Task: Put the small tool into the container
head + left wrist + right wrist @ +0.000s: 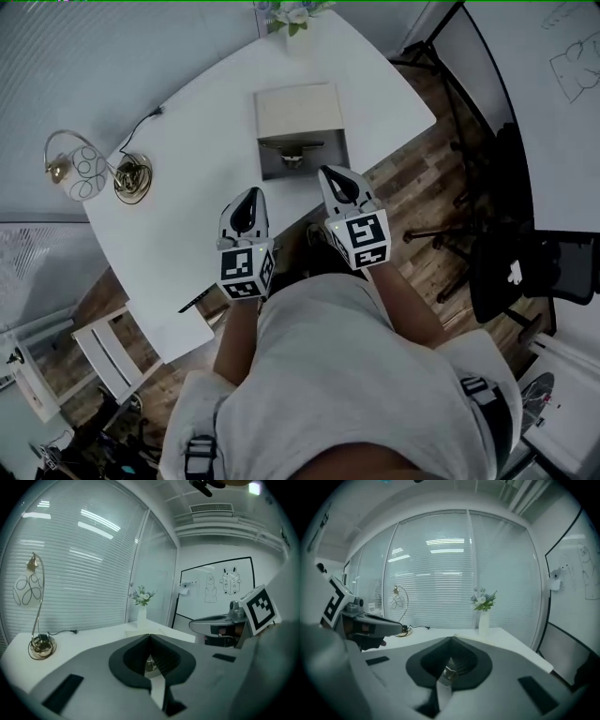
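Observation:
A beige box-shaped container [298, 114] stands on the white table [197, 141], with a grey open compartment at its near side. A small metallic thing [293, 159], possibly the small tool, lies in that compartment. My left gripper [254, 193] hovers over the table's near edge, a little short and left of the box, and its jaws are shut. My right gripper [329, 171] is just right of the compartment, also shut. In the left gripper view the left gripper [149, 635] has its jaws together; in the right gripper view so does the right gripper [451, 639]. I see nothing held in either.
A gold desk lamp [86, 171] with a cable stands at the table's left. A vase of flowers [291, 13] is at the far end. A thin black stick [197, 301] lies by the near left edge. Dark chairs [506, 253] stand on the wooden floor to the right.

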Demonstrator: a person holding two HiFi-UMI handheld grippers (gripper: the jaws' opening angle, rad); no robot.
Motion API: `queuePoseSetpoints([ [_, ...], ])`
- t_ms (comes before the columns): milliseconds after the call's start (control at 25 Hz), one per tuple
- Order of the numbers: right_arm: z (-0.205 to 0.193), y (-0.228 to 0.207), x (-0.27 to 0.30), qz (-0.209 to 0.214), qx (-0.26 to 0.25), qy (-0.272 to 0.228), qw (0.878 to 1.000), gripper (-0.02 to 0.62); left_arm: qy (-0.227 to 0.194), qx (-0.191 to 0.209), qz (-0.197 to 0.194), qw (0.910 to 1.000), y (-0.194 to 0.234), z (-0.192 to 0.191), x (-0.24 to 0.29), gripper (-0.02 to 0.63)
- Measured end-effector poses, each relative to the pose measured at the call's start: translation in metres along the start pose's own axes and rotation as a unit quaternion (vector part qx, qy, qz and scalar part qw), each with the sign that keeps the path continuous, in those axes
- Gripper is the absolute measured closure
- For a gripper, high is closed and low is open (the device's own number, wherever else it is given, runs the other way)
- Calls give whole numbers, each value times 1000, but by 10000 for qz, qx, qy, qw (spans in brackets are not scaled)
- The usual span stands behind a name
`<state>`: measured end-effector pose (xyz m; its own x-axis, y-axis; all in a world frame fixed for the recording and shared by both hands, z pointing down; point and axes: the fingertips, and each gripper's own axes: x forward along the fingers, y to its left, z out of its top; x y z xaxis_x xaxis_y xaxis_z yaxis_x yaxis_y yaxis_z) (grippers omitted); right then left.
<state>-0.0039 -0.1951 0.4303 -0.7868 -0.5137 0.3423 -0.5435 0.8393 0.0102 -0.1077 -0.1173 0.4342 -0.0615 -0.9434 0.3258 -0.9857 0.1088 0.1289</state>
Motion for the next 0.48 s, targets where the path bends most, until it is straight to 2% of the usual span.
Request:
queuePoseSetpoints([
  [160,37,-10,-19,-293,-214,-462,9983,571,-565,379,64,9977,-6,43,-10,583],
  [480,89,-8,-43,-378,-446,-1046,9928,569,-1045,447,-57,9935,-23,90,-21,583],
])
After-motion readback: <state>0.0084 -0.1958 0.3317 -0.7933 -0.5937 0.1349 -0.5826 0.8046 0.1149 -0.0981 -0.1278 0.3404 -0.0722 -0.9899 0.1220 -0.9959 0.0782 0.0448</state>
